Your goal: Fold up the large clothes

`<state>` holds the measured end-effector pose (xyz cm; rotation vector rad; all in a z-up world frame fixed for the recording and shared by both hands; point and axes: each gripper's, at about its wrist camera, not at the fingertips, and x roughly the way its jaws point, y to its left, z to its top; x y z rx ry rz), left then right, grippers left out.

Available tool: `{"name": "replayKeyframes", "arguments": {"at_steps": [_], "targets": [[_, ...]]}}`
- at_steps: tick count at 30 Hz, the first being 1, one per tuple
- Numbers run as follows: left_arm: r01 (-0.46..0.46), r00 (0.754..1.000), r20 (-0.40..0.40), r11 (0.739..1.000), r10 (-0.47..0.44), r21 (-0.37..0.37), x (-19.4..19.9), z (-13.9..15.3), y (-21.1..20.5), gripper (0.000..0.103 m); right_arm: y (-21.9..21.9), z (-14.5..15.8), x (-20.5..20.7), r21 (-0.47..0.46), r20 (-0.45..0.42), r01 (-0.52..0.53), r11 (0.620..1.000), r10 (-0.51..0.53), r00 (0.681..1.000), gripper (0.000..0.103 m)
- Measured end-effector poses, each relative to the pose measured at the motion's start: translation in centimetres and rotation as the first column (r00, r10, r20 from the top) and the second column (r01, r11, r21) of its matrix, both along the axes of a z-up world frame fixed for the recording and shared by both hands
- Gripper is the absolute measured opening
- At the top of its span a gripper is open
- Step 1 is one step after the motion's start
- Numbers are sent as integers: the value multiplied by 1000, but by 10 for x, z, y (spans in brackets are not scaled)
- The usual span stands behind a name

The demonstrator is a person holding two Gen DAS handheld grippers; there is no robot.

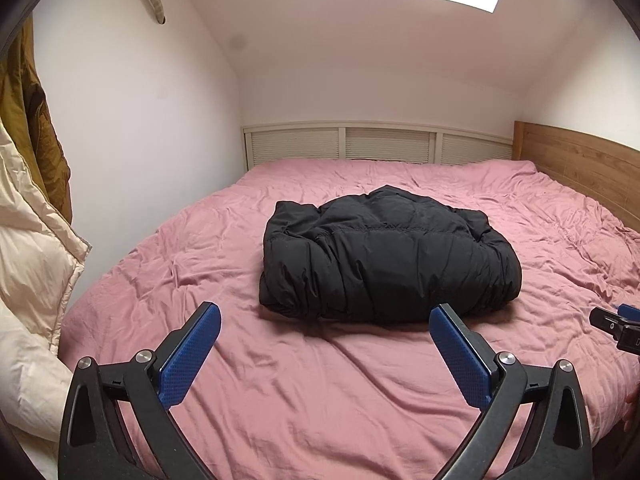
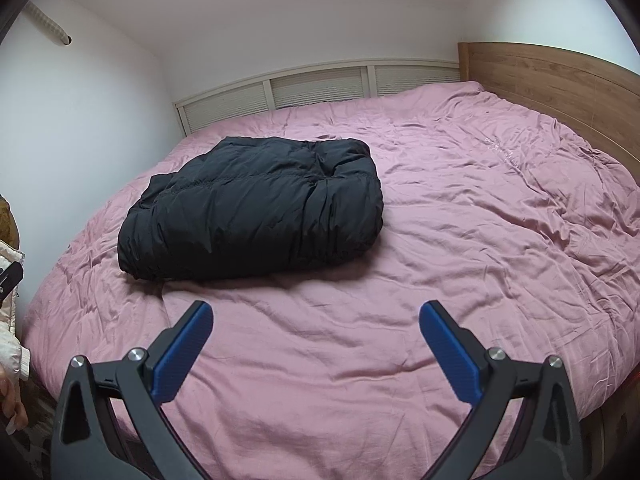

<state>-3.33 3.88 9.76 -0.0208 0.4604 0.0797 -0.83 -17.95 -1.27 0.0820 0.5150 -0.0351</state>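
A black puffy jacket point(image 1: 388, 256) lies folded into a thick bundle in the middle of the pink bed point(image 1: 280, 392). In the right wrist view the same jacket point(image 2: 252, 208) sits left of centre on the bed point(image 2: 460, 240). My left gripper point(image 1: 325, 314) is open, its blue pads wide apart with nothing between them, hovering a short way in front of the bundle. My right gripper point(image 2: 316, 310) is open too and holds nothing, standing off to the right of the jacket and nearer the bed's front edge. A tip of the right gripper point(image 1: 616, 328) shows at the left wrist view's right edge.
Cream and mustard coats point(image 1: 28, 220) hang against the left wall. A wooden headboard point(image 2: 552, 80) runs along the right side, and white louvred panels point(image 1: 380, 144) line the far side. Wrinkled pink cover spreads around the jacket. A hand point(image 2: 10, 400) shows at the lower left.
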Motion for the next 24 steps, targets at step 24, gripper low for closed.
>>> {"name": "replayKeyframes", "arguments": {"at_steps": [24], "targets": [[33,999,41,999,-33,-13,-50,18,-10,102,12,28,-66,-24,61,13,1000,-11,998,103]]}}
